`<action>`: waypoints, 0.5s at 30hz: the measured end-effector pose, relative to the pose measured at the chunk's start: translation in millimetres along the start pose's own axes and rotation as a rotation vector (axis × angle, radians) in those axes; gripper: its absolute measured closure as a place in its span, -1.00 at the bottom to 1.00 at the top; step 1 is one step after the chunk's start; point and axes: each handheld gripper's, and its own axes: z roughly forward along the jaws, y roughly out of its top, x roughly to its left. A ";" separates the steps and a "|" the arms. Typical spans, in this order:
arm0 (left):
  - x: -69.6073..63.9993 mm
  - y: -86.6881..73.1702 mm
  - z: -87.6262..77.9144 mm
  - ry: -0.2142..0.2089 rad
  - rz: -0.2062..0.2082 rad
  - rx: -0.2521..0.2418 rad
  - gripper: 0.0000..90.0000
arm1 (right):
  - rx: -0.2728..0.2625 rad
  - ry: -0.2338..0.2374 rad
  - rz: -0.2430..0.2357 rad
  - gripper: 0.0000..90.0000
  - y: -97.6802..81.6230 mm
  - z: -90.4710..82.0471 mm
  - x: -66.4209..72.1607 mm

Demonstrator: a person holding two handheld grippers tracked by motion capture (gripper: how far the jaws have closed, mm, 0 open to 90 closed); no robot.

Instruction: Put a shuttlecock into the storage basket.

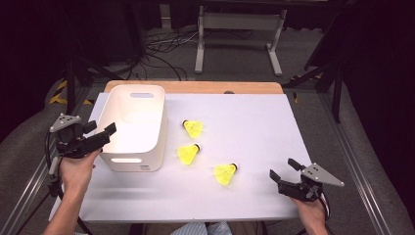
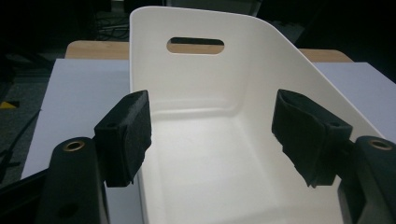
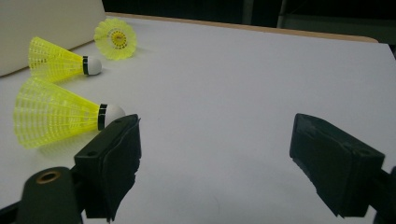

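Note:
Three yellow shuttlecocks lie on the white table: a far one (image 1: pixel 194 128), a middle one (image 1: pixel 188 153) and a near one (image 1: pixel 225 173). The right gripper view has the near one (image 3: pixel 56 113) at left, the middle one (image 3: pixel 58 60) behind it and the far one (image 3: pixel 116 38) end-on. A white bin (image 1: pixel 133 127) stands at the left, empty inside (image 2: pixel 205 154). My left gripper (image 1: pixel 100 130) is open, its jaws over the bin's near left rim (image 2: pixel 212 135). My right gripper (image 1: pixel 282 169) is open, low at the table's front right (image 3: pixel 215 154), to the right of the near shuttlecock.
The white table sheet (image 1: pixel 244 122) lies over a wooden top whose edge (image 1: pixel 195 87) shows at the back. Beyond it are a desk frame (image 1: pixel 239 36) and floor cables (image 1: pixel 161 54). Metal rails run along both sides.

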 end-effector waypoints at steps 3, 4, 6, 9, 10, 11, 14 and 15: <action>-2.3 0.3 1.9 -0.005 -0.002 0.005 -0.35 | -0.001 0.000 0.000 -0.62 0.0 -0.1 0.0; -3.2 0.3 2.6 -0.010 -0.001 0.004 -0.35 | -0.001 0.000 0.000 -0.62 0.0 -0.1 -0.1; -5.7 0.3 3.8 -0.015 -0.005 0.004 -0.34 | 0.000 0.001 -0.001 -0.62 0.0 0.0 -0.2; -8.0 0.9 4.8 -0.022 0.007 0.005 -0.34 | 0.000 0.001 -0.001 -0.62 0.0 0.2 -0.2; -9.1 1.1 5.0 -0.025 0.006 0.003 -0.34 | 0.000 0.001 -0.001 -0.62 0.0 0.2 -0.2; -10.3 1.4 5.1 -0.027 0.006 0.002 -0.34 | 0.001 0.000 -0.001 -0.62 0.0 0.3 -0.2; -14.1 2.0 6.3 -0.036 0.011 -0.001 -0.34 | 0.001 0.001 0.000 -0.62 0.0 0.3 -0.3; -15.7 2.0 7.0 -0.038 0.012 -0.001 -0.34 | 0.001 0.000 0.000 -0.62 -0.1 0.3 -0.3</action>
